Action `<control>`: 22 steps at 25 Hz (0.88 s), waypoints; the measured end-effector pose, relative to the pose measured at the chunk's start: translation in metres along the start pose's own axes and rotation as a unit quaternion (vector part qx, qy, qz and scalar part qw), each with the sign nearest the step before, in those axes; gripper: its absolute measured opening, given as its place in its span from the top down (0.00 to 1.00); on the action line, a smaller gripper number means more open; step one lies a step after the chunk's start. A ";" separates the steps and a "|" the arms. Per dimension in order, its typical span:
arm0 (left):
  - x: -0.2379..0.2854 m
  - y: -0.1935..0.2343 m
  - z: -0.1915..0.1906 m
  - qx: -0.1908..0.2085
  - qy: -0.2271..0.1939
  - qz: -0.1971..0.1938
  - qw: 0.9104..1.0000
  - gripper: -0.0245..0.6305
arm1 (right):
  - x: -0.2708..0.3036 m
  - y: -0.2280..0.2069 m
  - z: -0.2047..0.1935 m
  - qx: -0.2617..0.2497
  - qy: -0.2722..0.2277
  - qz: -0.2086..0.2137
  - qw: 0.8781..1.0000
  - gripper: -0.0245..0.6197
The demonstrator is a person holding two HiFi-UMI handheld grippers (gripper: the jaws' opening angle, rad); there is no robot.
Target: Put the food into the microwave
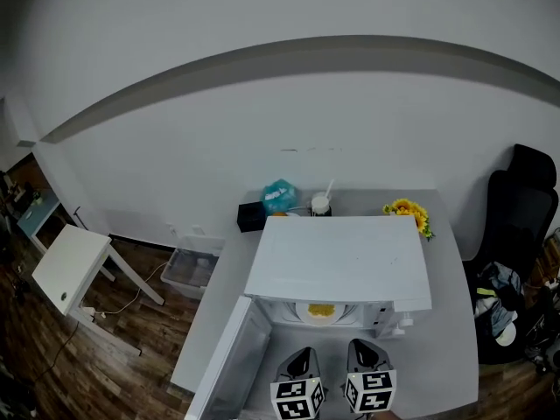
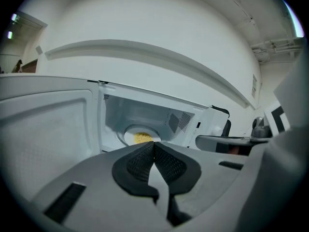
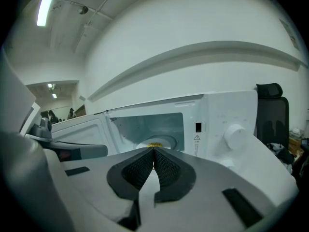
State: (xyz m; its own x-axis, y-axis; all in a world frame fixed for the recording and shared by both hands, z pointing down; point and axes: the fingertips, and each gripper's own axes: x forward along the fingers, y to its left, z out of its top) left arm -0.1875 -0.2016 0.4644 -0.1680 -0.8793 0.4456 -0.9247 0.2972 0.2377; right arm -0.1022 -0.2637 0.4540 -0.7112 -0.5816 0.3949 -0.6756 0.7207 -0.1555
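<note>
Nearest the camera, the left hand-held gripper [image 1: 304,353] and the right hand-held gripper [image 1: 367,346] sit side by side at the front of the grey bench [image 1: 451,339]. Both point at the open microwave [image 1: 343,256]. Both are clenched: in each gripper view the black pads meet at the tips with nothing between them, and neither touches the microwave. The microwave door [image 1: 229,359] is swung out to the left, beside the left hand-held gripper. Inside the cavity is a white plate [image 2: 127,135] with a heap of yellow food [image 1: 321,310] on its middle, so the food is already in the microwave. The control panel with a round knob [image 3: 234,133] is to the right of the opening. Behind the microwave, along the back edge of the bench, stand a black box [image 1: 251,216], a blue-green bag [image 1: 280,196], a white cup [image 1: 320,205] with a thin white stick rising from it, and yellow flowers [image 1: 409,209]. Cup contents cannot be made out. On the wooden floor to the left are a clear plastic bin [image 1: 194,268], contents unclear, and a small white table [image 1: 72,265]. A black chair [image 1: 522,206] stands to the right of the bench.
</note>
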 end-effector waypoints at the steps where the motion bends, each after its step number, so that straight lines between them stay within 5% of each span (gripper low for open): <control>1: -0.006 -0.002 -0.001 0.001 0.002 0.001 1.000 0.96 | -0.005 0.000 0.000 0.000 0.002 0.002 1.000 0.94; 14: -0.051 -0.034 0.022 0.045 -0.027 -0.005 0.999 0.96 | -0.051 0.028 0.012 -0.033 -0.020 0.050 0.998 0.94; 22: -0.061 -0.036 0.008 0.039 -0.022 0.008 0.999 0.96 | -0.060 0.031 -0.005 -0.049 0.000 0.061 0.997 0.94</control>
State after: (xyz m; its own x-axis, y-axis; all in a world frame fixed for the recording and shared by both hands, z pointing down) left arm -0.1465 -0.1621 0.4216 -0.1960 -0.8906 0.4104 -0.9454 0.2828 0.1622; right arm -0.0791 -0.2043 0.4301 -0.7868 -0.4878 0.3782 -0.5620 0.8195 -0.1121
